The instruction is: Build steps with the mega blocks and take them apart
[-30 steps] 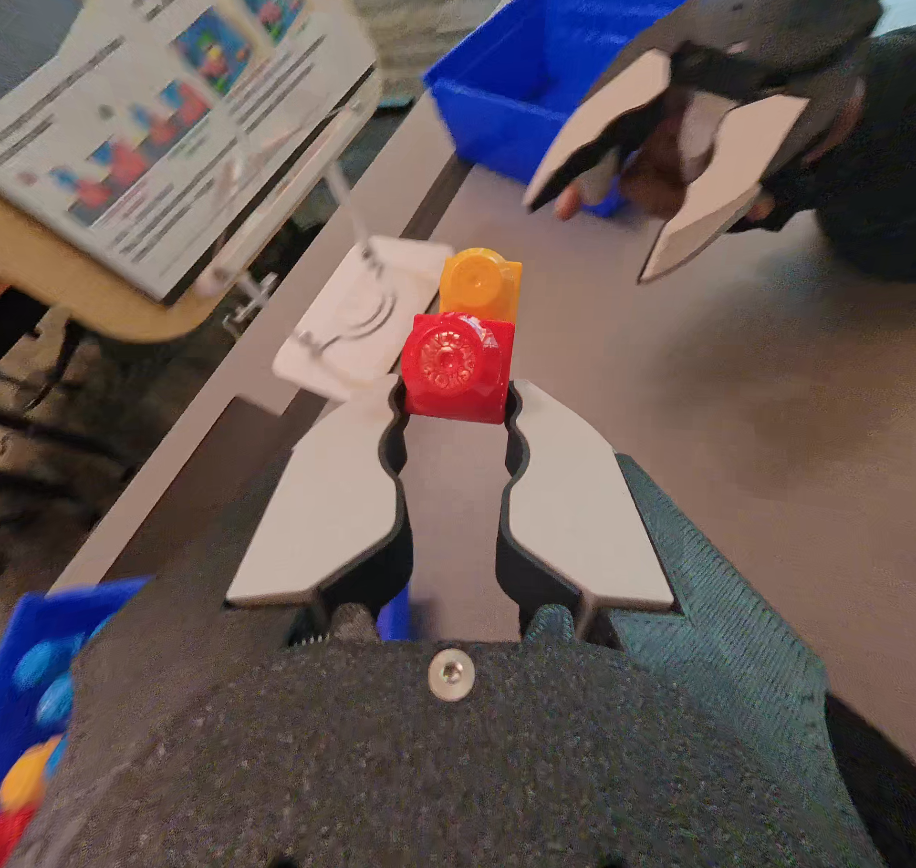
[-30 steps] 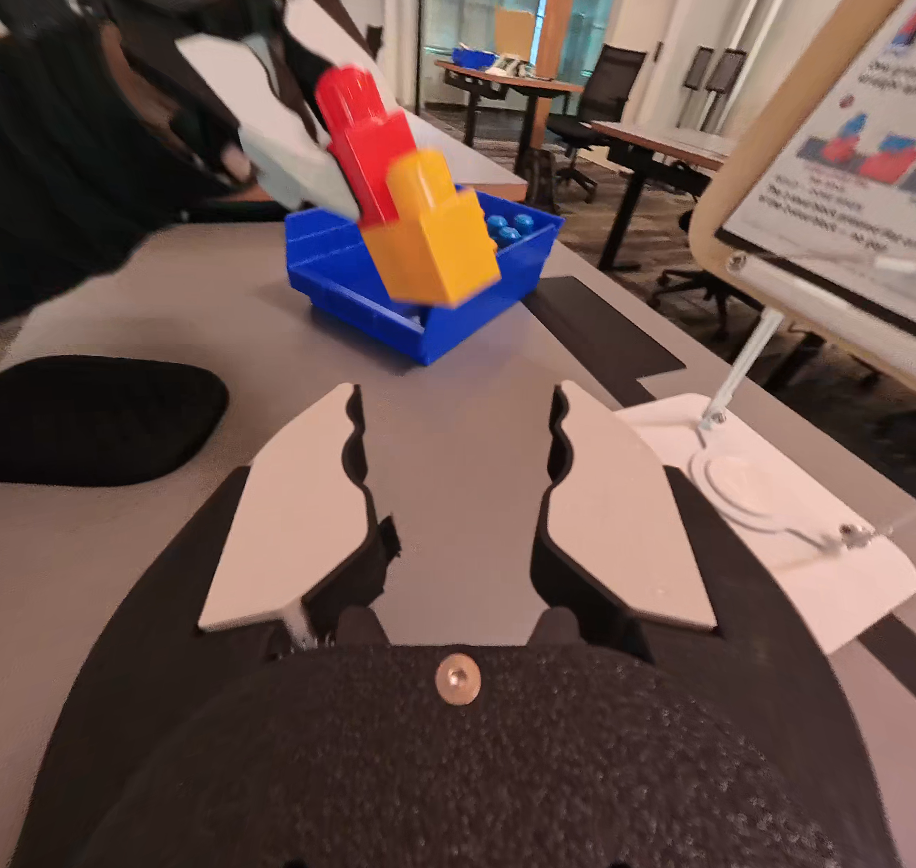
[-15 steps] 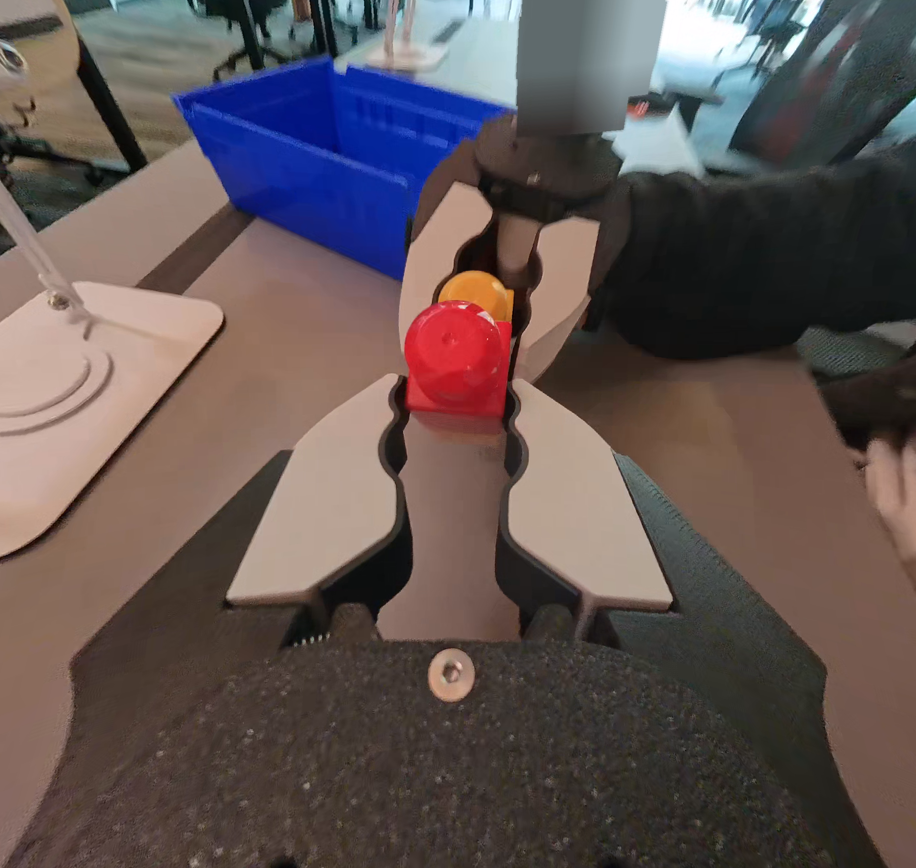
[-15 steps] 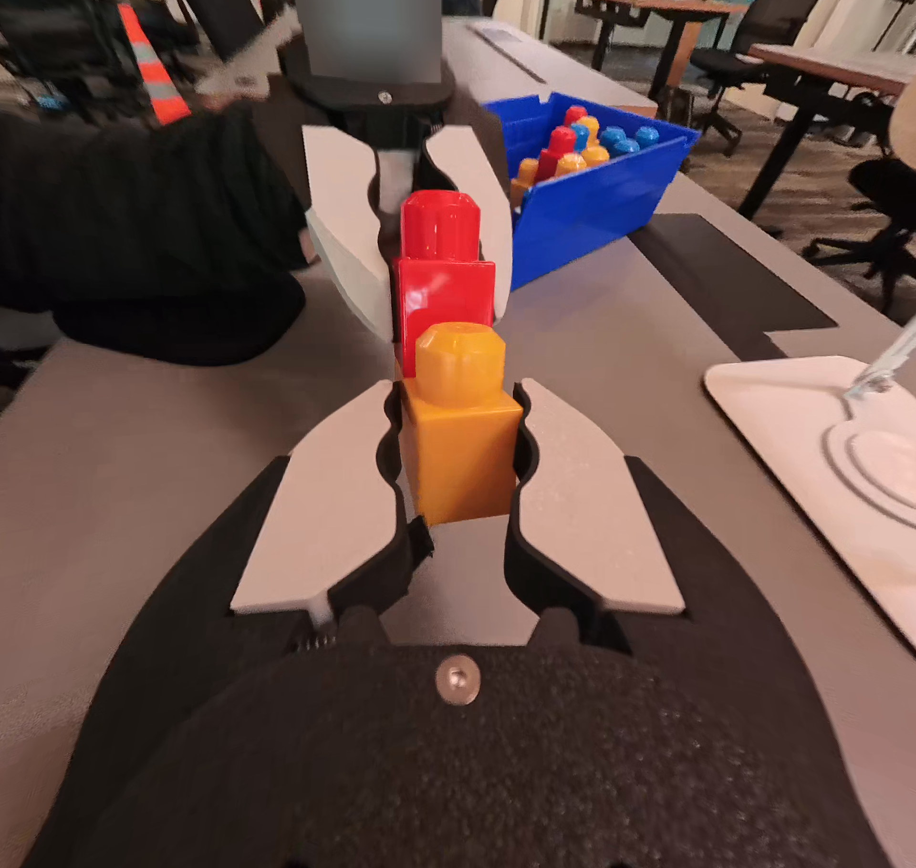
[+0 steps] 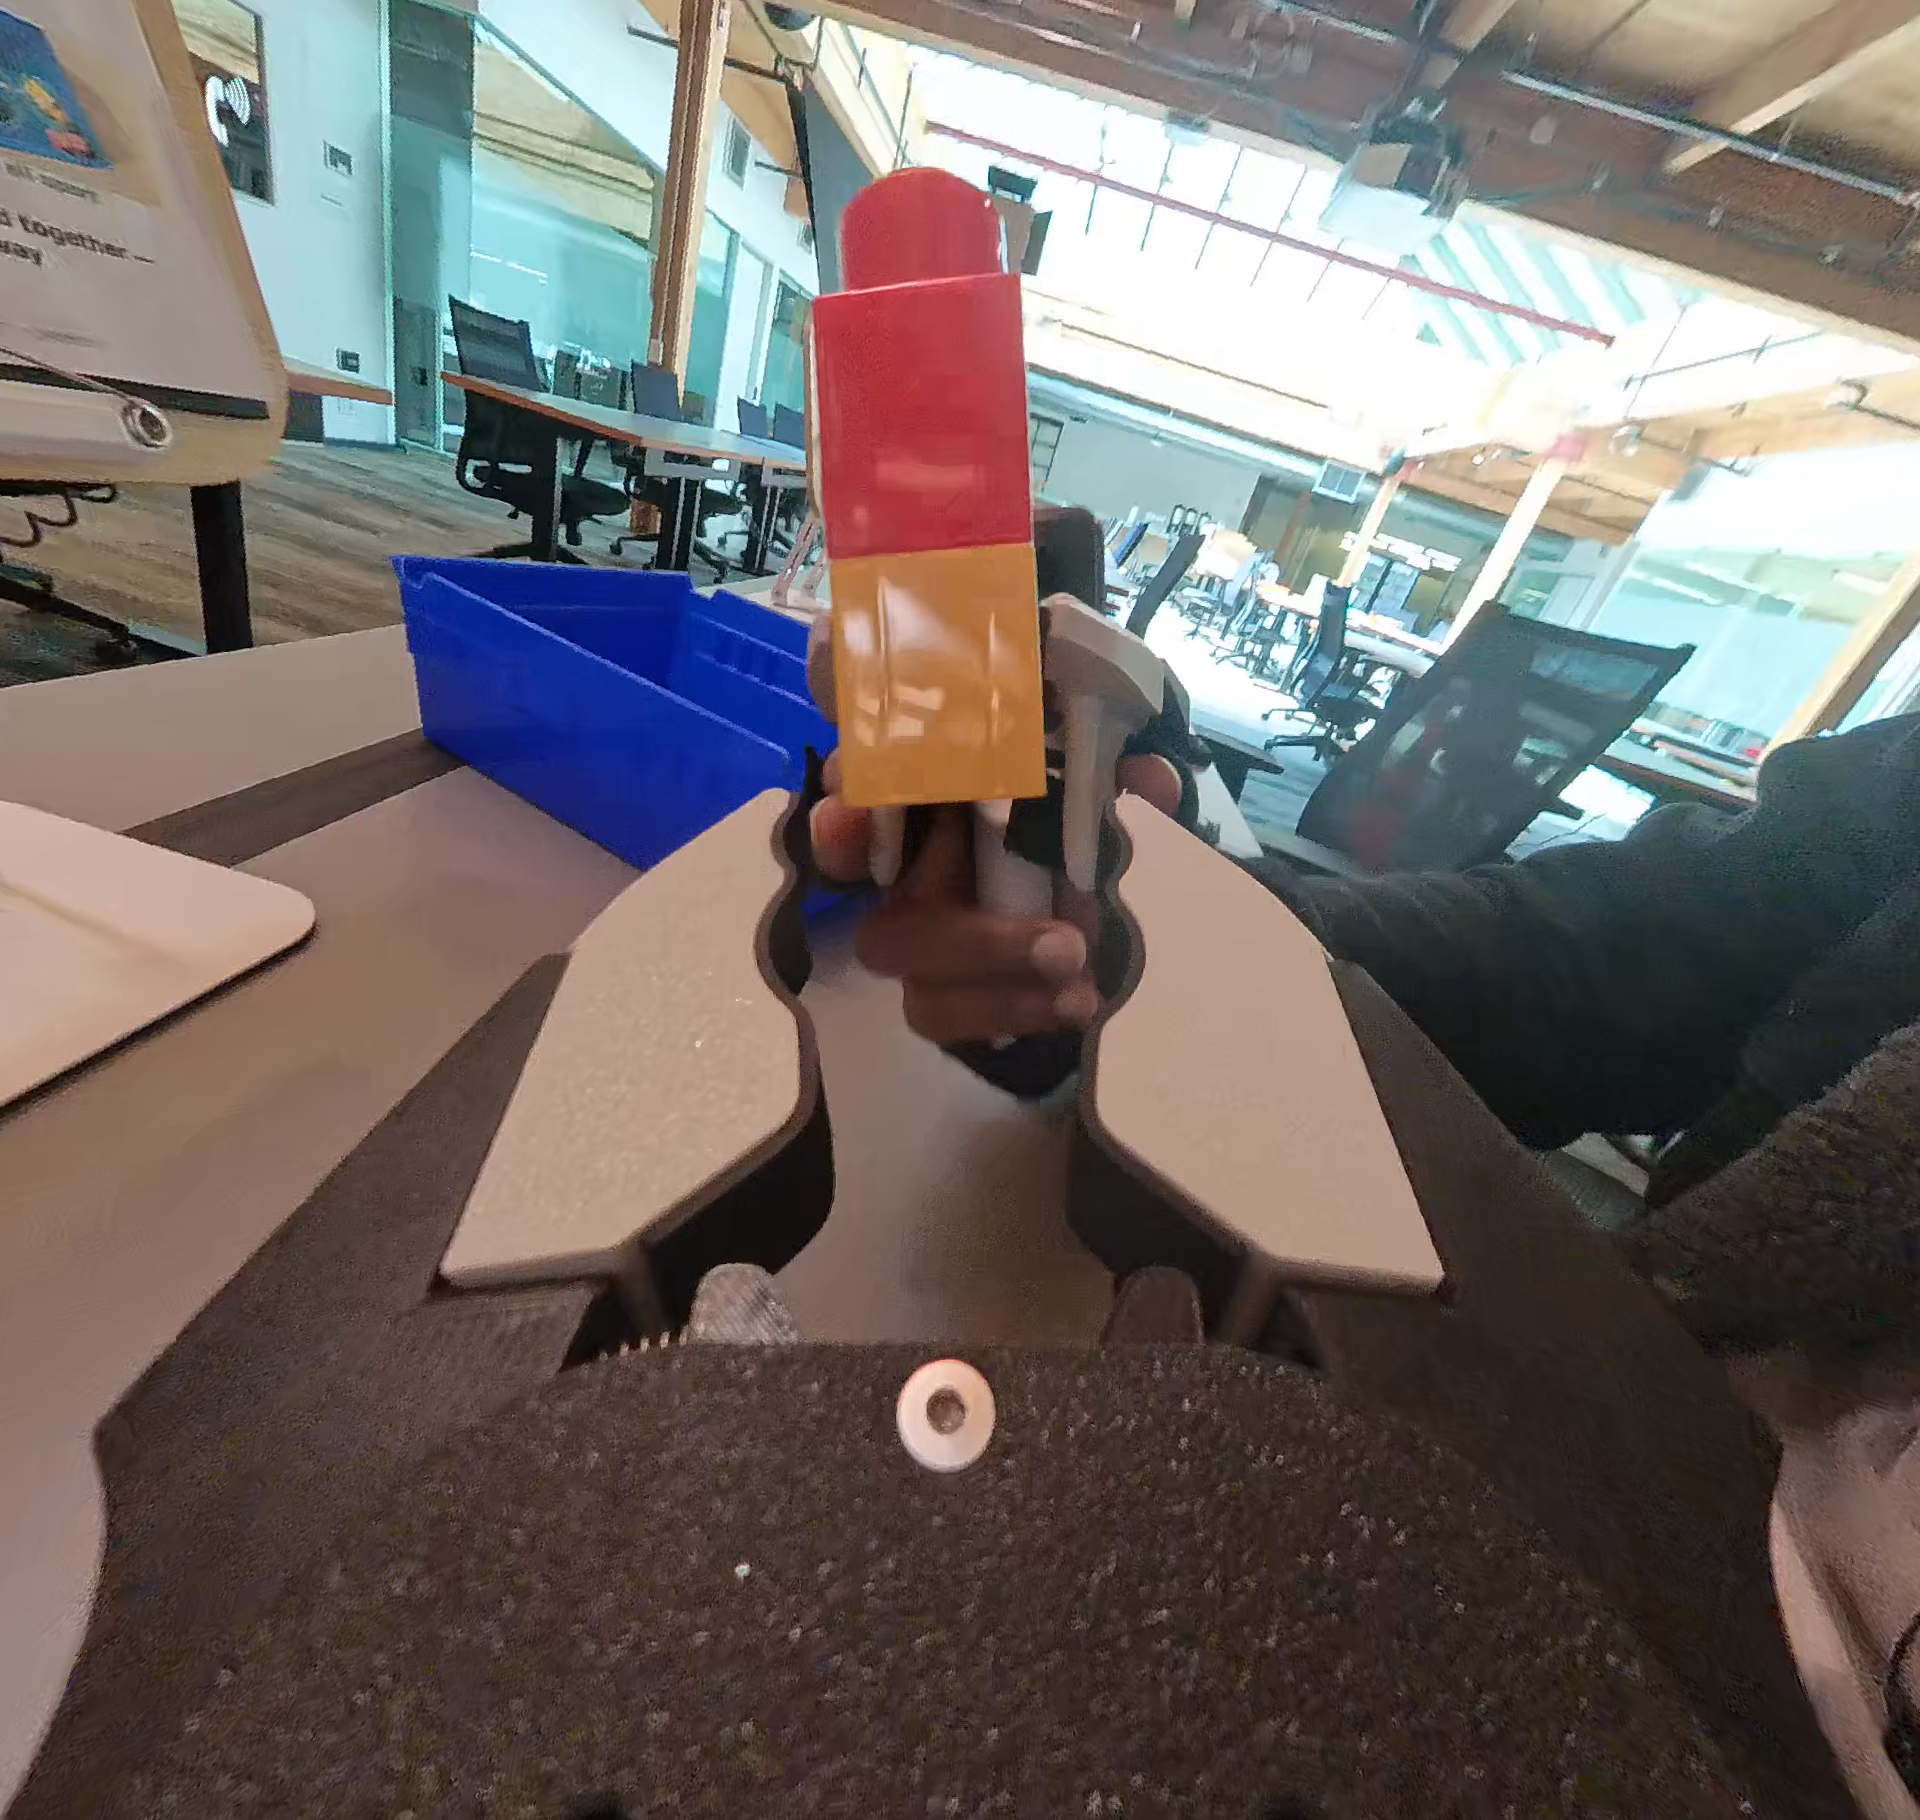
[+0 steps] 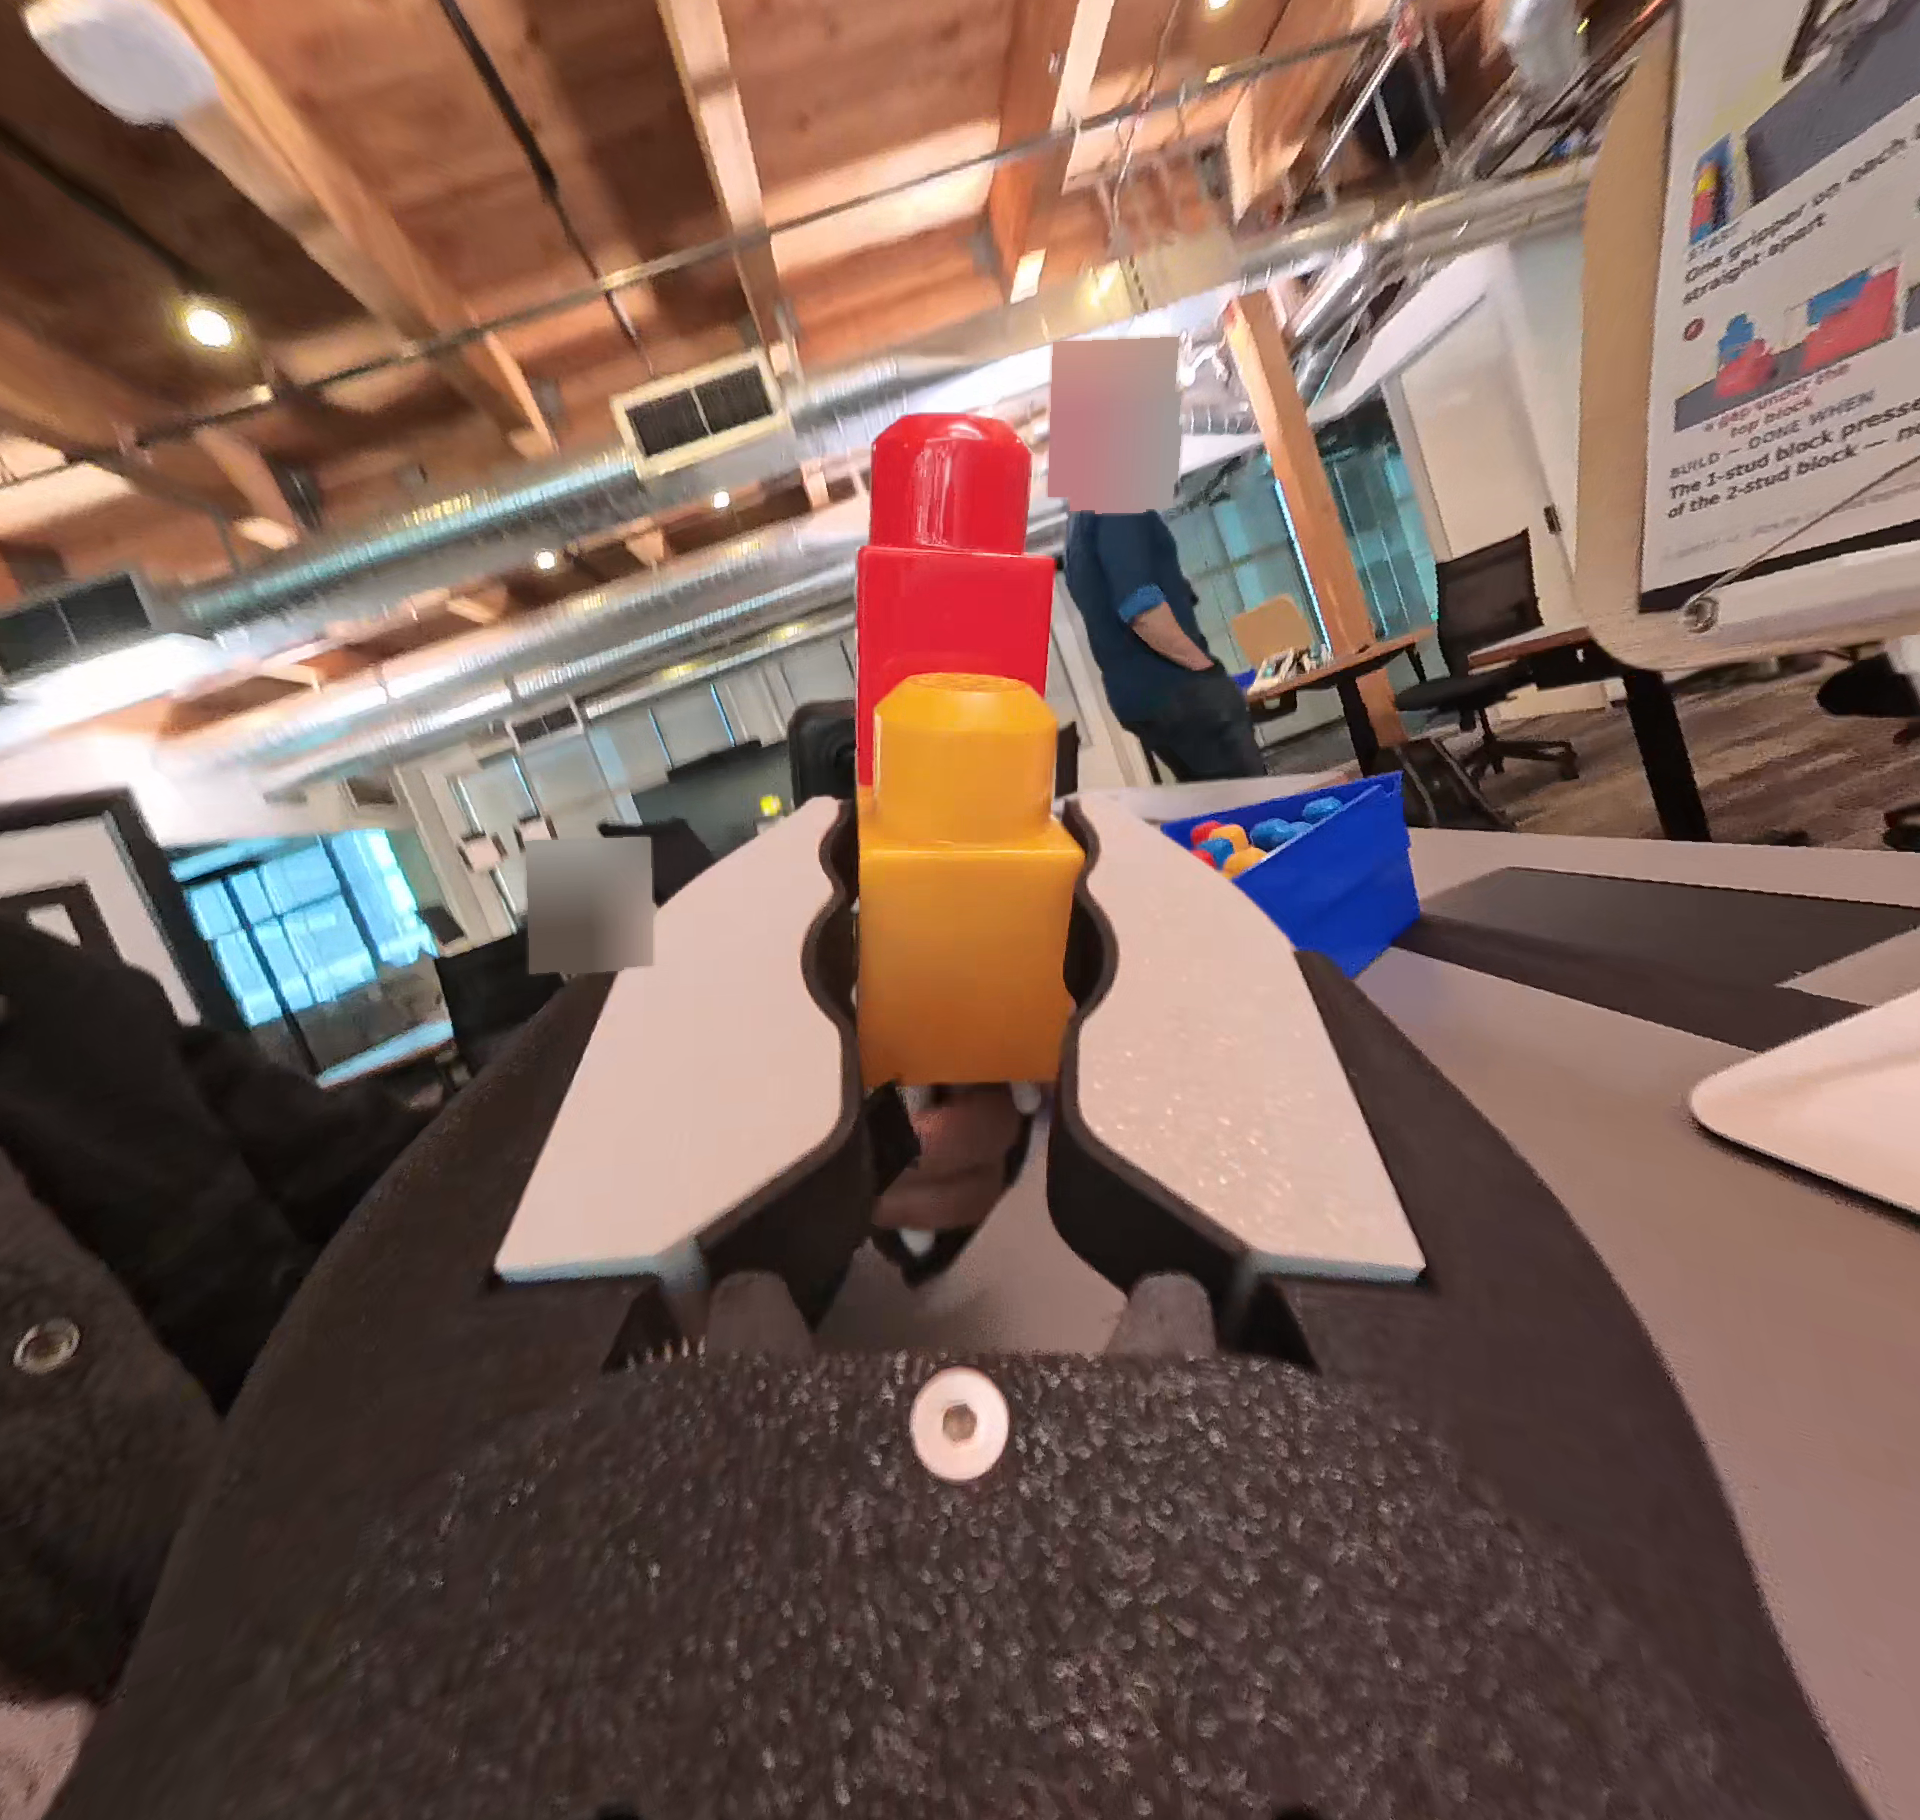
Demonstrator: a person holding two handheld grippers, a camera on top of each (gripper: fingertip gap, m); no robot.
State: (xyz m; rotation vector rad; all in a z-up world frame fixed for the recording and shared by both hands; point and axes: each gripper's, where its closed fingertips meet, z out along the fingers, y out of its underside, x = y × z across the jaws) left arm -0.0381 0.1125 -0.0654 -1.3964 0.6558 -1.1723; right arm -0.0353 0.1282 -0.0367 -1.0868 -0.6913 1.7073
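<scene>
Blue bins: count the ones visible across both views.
2. One blue bin sits on the table beyond the left claw; another blue bin, holding loose blocks, sits beyond the right claw. Others may be hidden.

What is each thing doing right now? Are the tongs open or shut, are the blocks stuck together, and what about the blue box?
left tongs: open, holding nothing.
right tongs: shut on the orange block.
orange block: gripped, upright, held up off the table.
red block: stuck on top of the orange block, upright.
blue bin: on the table, open top, loose blocks inside.
</scene>
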